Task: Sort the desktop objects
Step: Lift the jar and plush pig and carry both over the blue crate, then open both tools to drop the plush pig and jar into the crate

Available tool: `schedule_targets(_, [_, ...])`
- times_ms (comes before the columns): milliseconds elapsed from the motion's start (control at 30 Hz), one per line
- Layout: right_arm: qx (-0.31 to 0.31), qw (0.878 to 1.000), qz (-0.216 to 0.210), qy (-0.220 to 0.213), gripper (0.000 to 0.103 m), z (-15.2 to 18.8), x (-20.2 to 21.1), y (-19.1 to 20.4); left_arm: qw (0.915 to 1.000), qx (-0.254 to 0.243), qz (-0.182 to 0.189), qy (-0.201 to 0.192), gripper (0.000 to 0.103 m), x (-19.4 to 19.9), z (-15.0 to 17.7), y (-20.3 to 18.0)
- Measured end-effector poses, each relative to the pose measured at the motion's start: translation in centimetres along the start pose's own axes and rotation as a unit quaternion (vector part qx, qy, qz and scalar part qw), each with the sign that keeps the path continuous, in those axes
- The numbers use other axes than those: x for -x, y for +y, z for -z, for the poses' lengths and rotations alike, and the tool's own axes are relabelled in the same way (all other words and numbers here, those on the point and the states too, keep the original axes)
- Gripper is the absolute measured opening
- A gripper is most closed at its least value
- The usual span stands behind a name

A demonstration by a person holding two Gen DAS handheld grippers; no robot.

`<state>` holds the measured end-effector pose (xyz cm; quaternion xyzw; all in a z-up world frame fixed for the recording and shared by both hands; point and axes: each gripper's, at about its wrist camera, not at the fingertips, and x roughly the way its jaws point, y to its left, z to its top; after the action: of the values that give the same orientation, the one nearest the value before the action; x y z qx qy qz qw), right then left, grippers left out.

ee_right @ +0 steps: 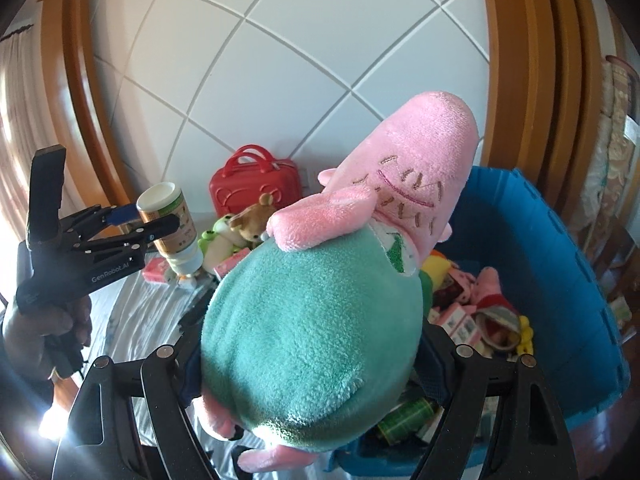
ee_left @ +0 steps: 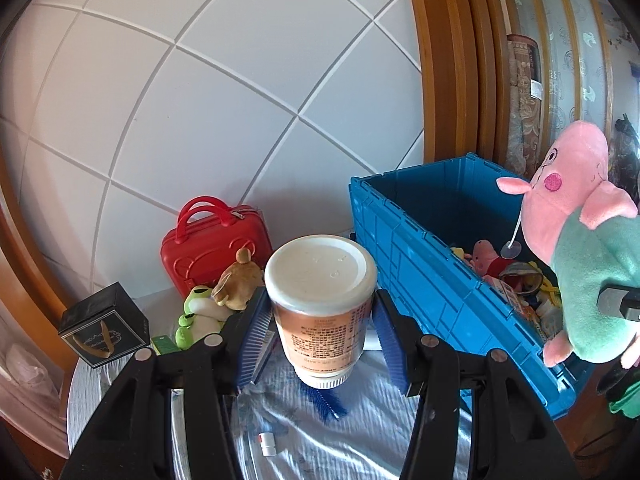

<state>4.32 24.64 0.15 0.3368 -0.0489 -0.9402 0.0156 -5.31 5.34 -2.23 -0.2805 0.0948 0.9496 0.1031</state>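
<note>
My left gripper (ee_left: 320, 316) is shut on an orange-labelled bottle (ee_left: 320, 280), its blue pads pressing both sides. The bottle's wide white end points up and its narrow cap down. In the right wrist view the same left gripper (ee_right: 148, 220) carries the bottle (ee_right: 176, 224) above the table. My right gripper (ee_right: 312, 360) is shut on a pink pig plush (ee_right: 312, 320) with a teal body, which hides the fingertips. The pig plush (ee_left: 580, 248) hangs over the near side of the open blue crate (ee_left: 420, 260), which holds several toys and packets.
A red toy suitcase (ee_left: 216, 248), a green frog plush (ee_left: 198, 312) and a brown bear plush (ee_left: 238, 280) stand at the back by the tiled wall. A black gift box (ee_left: 102, 324) sits at the left. Pink packets (ee_right: 158, 270) lie on the striped cloth. A hand (ee_right: 44, 332) holds the left gripper.
</note>
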Motion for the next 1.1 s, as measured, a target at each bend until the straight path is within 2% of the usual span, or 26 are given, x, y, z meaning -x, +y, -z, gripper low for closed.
schedule_targets(533, [-0.059, 0.997, 0.051, -0.024, 0.083, 1.3, 3.4, -8.2, 0.9970, -0.049, 0.056, -0.023, 0.051, -2.1, -4.8, -8.5])
schedule_targets(1100, [-0.114, 0.986, 0.120, -0.029, 0.083, 1.9, 4.6, -16.3, 0.9856, -0.098, 0.131, -0.042, 0.051, -4.5, -10.2, -18.5])
